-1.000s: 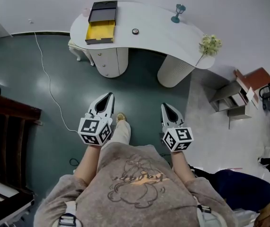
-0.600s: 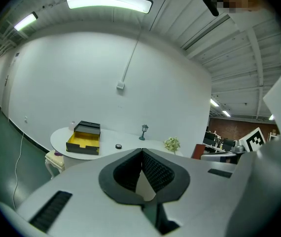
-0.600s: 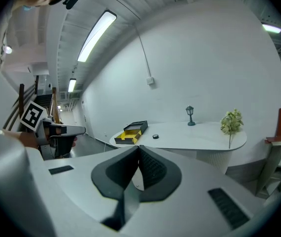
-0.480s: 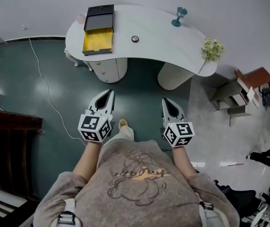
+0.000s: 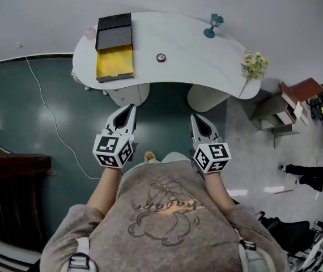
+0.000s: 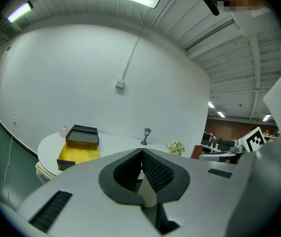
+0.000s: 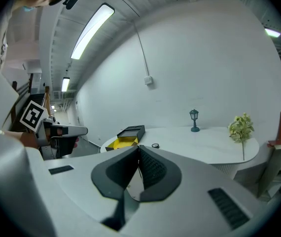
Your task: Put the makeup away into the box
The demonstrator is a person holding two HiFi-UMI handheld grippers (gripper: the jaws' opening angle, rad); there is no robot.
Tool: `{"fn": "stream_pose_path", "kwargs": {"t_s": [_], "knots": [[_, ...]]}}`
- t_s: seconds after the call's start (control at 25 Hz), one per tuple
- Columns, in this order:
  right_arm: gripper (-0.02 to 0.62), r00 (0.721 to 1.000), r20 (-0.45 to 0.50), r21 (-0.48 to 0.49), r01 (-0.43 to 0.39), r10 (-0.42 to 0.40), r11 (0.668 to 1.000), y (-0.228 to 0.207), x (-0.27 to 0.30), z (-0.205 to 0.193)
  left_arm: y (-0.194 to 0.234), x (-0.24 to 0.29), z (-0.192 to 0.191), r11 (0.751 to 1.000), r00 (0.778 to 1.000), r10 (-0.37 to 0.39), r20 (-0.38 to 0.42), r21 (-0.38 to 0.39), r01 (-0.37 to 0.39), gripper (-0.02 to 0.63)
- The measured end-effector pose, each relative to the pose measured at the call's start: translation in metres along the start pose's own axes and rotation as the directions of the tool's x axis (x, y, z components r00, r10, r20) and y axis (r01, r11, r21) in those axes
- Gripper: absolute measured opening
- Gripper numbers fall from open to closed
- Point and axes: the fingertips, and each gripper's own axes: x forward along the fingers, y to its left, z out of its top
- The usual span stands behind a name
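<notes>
**Both grippers shut and empty, well short of the box**

The left gripper [image 5: 131,107] has its ribbed pads pressed tip to tip with nothing between them. The right gripper [image 5: 194,118] is the same: jaws together and bare. Both are held out over the green floor, well short of the box [image 5: 115,63], the left one roughly below it in the head view and the right one off to its right.

The box lies open on the white table [image 5: 207,58], its yellow inside facing up and its black lid [image 5: 114,32] folded back on the far side. The only likely piece of makeup is a small round compact [image 5: 161,57], which lies flat on the table to the right of the box and clearly apart from it. It is too small to make out in detail.

By its look, the compact is probably light, stiff and smooth-shelled, so it could skid out of a glancing pinch. It may also hold something breakable. The sound hold would be across its rim, with the jaws coming down from above and closing gently.

Compared with a second ago, the box and table sit nearer to the grippers and lower in the head view. The person has walked closer, and the jaws stay shut throughout.
</notes>
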Motion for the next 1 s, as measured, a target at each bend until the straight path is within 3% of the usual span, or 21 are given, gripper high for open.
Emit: {"fn": "stream_pose_path", "kwargs": {"t_s": [0.44,1.0], "knots": [[0.003,0.999,0.002,-0.012,0.035,-0.035,0.999,-0.015,0.040,0.017,0.023,0.044,0.009,0.999,0.999,-0.032,0.005,-0.025,0.033,0.021],[0.003,1.000,-0.009,-0.018,-0.019,0.019,1.000,-0.060,0.129,0.044,0.061,0.120,0.030,0.999,1.000,0.017,-0.006,-0.039,-0.017,0.021]]}}
